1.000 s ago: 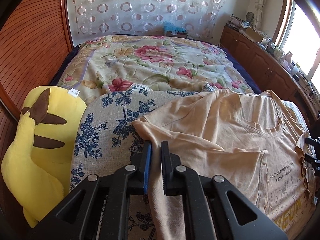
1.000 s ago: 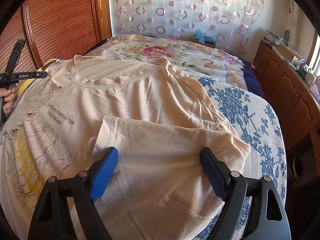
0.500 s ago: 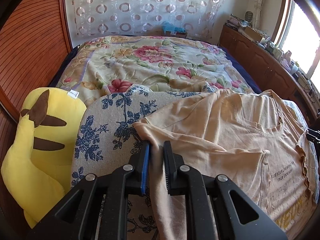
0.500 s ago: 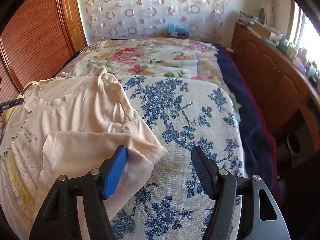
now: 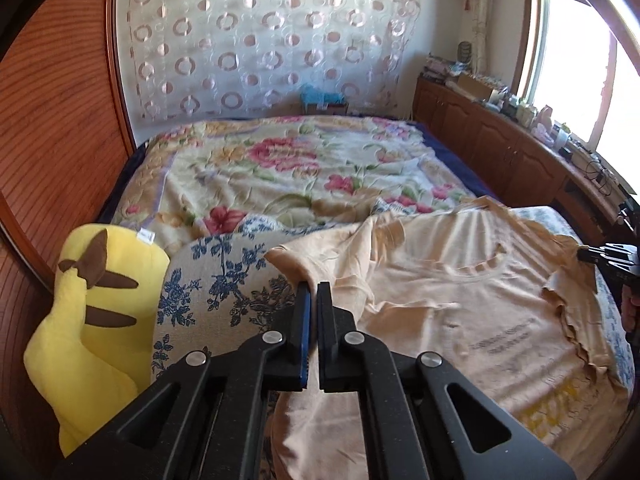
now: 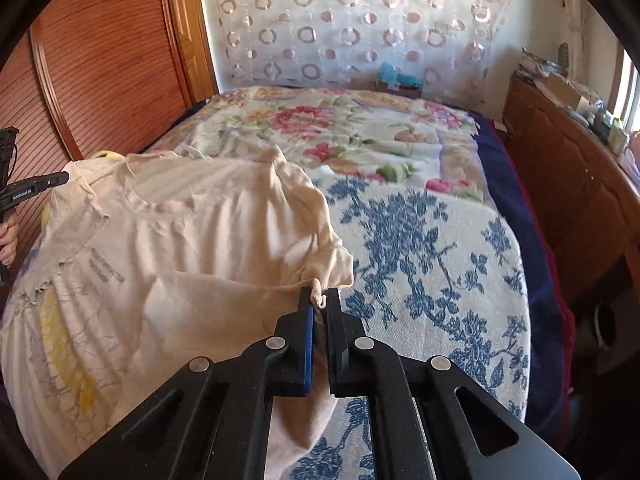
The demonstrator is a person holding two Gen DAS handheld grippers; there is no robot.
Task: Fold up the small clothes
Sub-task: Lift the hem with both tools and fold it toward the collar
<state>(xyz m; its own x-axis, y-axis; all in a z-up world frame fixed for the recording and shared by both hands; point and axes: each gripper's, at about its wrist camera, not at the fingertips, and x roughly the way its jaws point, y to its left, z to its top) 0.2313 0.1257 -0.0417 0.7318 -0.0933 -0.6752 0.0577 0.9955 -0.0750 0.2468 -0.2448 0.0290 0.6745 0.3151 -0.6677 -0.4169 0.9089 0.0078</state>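
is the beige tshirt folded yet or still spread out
Mostly spread. The t-shirt lies front up, neckline and print showing; the left gripper and right gripper each pinch a sleeve edge.

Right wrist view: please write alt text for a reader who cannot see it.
The right tongs are shut on the sleeve edge of a cream T-shirt, which lies on a blue-flowered cloth over a bed. The left tongs hold the shirt's far side.

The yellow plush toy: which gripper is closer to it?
Left. The left gripper, pinching the t-shirt, sits just beside the yellow plush toy. The right gripper holds the shirt's opposite side, a whole shirt away.
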